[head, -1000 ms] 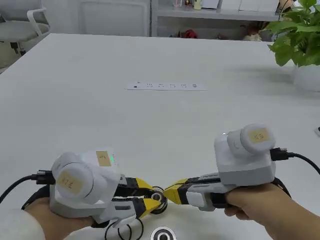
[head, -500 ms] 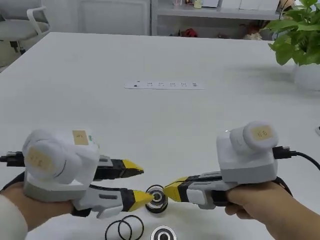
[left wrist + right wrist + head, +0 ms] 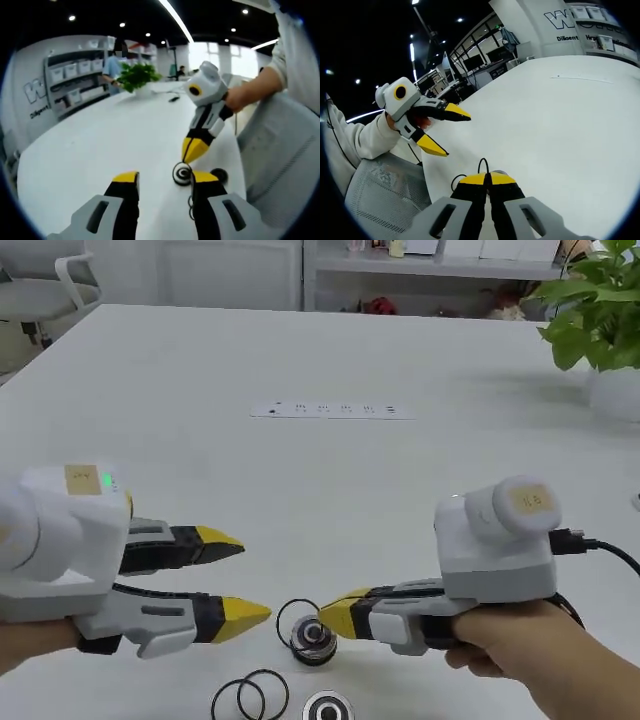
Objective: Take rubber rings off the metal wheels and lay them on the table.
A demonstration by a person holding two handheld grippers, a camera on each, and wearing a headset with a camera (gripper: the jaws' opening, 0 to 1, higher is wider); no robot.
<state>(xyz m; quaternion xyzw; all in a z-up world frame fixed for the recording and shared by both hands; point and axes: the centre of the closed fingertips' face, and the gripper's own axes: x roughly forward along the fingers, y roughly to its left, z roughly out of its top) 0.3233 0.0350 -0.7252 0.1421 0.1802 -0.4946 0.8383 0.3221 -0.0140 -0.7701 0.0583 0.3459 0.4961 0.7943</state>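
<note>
left gripper (image 3: 253, 577) agape, right gripper (image 3: 330, 618) pinching ring (image 3: 483, 160)

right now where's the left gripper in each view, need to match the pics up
Head view: left gripper at lower left, fingers open, pointing right.
Left gripper view: left gripper rises from the bottom centre, seen along its own fingers.
Right gripper view: left gripper left of centre, fingers open.
Shared landmark: the right gripper with shut yellow fingers, lower centre in the head view, right of centre in the left gripper view, bottom centre in its own.
</note>
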